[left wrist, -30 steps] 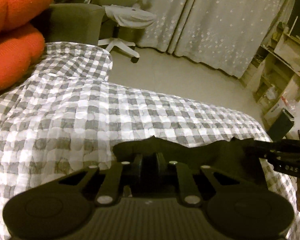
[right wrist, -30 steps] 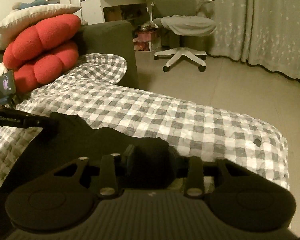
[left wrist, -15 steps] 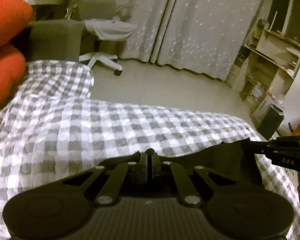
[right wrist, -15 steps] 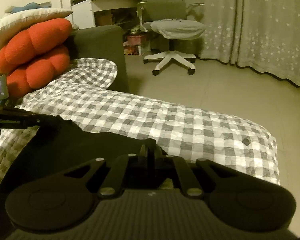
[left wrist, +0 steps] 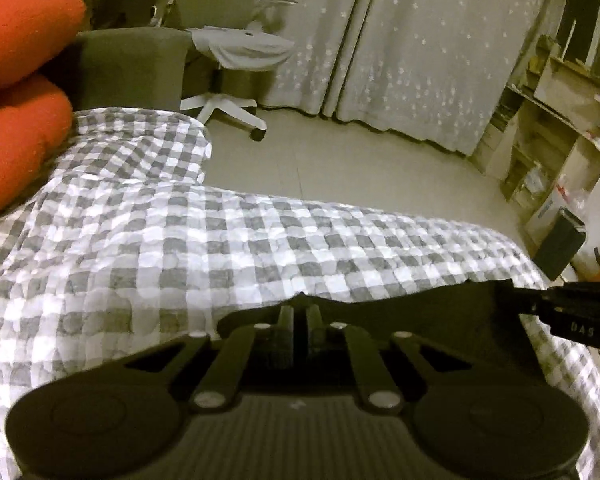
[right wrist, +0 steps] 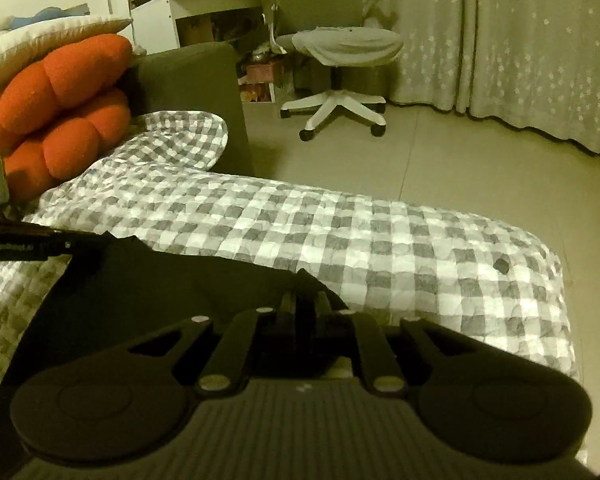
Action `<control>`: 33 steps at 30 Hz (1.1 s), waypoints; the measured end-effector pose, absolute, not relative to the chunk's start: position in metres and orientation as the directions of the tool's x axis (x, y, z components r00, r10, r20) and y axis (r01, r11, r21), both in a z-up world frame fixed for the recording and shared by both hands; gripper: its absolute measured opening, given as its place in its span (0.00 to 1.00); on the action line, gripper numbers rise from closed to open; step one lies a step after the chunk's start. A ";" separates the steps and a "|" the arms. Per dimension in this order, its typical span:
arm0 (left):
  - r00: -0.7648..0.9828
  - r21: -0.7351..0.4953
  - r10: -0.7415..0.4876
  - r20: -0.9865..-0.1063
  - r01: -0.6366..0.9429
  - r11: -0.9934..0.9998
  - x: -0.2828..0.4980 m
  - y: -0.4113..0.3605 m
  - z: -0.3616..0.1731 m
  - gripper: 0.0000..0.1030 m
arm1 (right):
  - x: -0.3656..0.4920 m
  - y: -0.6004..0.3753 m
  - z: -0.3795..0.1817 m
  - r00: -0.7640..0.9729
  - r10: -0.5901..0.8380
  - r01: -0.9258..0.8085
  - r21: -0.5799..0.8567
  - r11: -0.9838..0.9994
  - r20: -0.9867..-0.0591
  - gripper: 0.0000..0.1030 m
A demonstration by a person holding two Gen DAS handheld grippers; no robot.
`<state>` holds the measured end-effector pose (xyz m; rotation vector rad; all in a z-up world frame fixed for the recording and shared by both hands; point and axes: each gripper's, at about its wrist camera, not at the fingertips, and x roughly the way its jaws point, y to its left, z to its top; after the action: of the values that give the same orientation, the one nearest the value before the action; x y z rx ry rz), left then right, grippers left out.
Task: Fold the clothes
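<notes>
In the left wrist view, the left gripper (left wrist: 299,312) is staying clenched on the dark garment (left wrist: 428,316), its edge stretching over the checkered quilt (left wrist: 220,248). In the right wrist view, the right gripper (right wrist: 305,306) is likewise pinching the cloth (right wrist: 172,280), now pulled flatter than before.

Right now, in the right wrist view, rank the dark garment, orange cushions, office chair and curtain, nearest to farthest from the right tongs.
1. Dark garment, clamped in the right tongs.
2. Orange cushions, far left.
3. Office chair, centre background.
4. Curtain, right background.
</notes>
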<state>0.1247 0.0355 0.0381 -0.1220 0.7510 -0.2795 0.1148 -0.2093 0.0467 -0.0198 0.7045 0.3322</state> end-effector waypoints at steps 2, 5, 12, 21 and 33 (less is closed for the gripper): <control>0.701 -0.209 -0.290 -0.652 0.202 0.957 0.121 0.037 0.039 0.06 | 0.115 -0.209 0.046 0.710 0.292 -0.305 0.093 0.948 -0.641 0.13; 0.710 -0.204 -0.271 -0.650 0.181 0.962 0.119 0.036 0.038 0.05 | 0.116 -0.206 0.043 0.709 0.280 -0.294 0.090 0.952 -0.647 0.13; 0.732 -0.183 -0.236 -0.639 0.154 0.971 0.115 0.033 0.039 0.05 | 0.114 -0.201 0.044 0.730 0.238 -0.257 0.065 0.964 -0.640 0.15; 0.755 -0.175 -0.160 -0.636 0.061 0.983 0.112 0.046 0.042 0.04 | 0.099 -0.197 0.052 0.765 0.164 -0.202 0.010 0.979 -0.622 0.30; 0.770 -0.151 -0.186 -0.610 0.117 0.982 0.054 0.025 0.061 0.05 | 0.054 -0.205 0.082 0.788 0.197 -0.232 0.015 0.973 -0.583 0.30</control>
<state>0.0541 0.0253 0.0613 -0.1064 0.6716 -0.1649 0.0543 -0.2051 0.0815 -0.0581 0.6209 0.2314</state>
